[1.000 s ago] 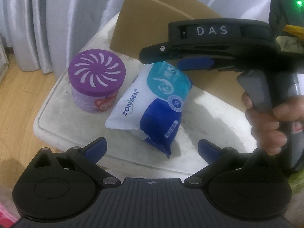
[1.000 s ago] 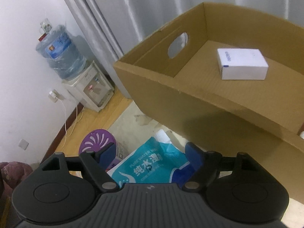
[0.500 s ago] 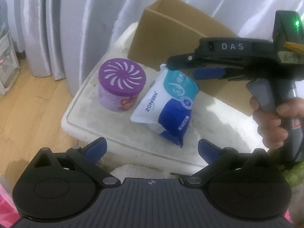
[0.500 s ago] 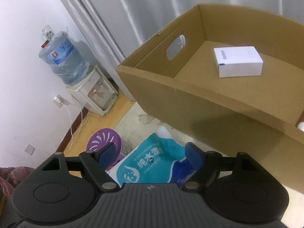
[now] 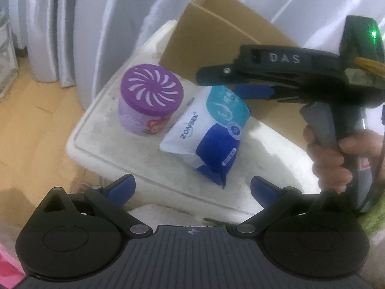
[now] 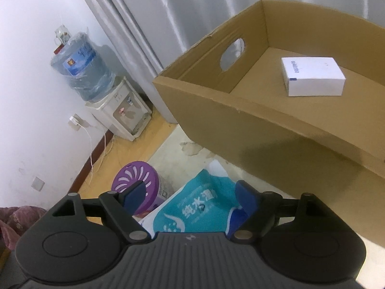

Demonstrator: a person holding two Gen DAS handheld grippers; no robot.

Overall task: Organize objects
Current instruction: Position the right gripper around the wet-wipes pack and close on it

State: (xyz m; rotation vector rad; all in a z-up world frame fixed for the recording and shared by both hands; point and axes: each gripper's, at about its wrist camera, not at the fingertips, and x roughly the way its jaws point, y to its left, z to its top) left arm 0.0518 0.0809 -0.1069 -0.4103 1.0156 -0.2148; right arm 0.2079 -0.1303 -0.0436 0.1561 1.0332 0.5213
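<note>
The left tongs [image 5: 191, 187] are open and empty, and have drawn back from the worktop [image 5: 134, 166]. The right tongs [image 6: 191, 196] hover over the wipes pack [image 5: 209, 134], jaws opening, pads clear of it. The pack lies beside the purple air freshener [image 5: 150, 98], before the cardboard box [image 6: 276, 122] holding a white carton [image 6: 312, 75].

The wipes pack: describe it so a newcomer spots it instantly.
On the white tabletop, in front of the cardboard box, two things sit side by side. The wipes pack is the soft, flat blue-and-white pouch, unlike the round purple-lidded tub beside it.
</note>
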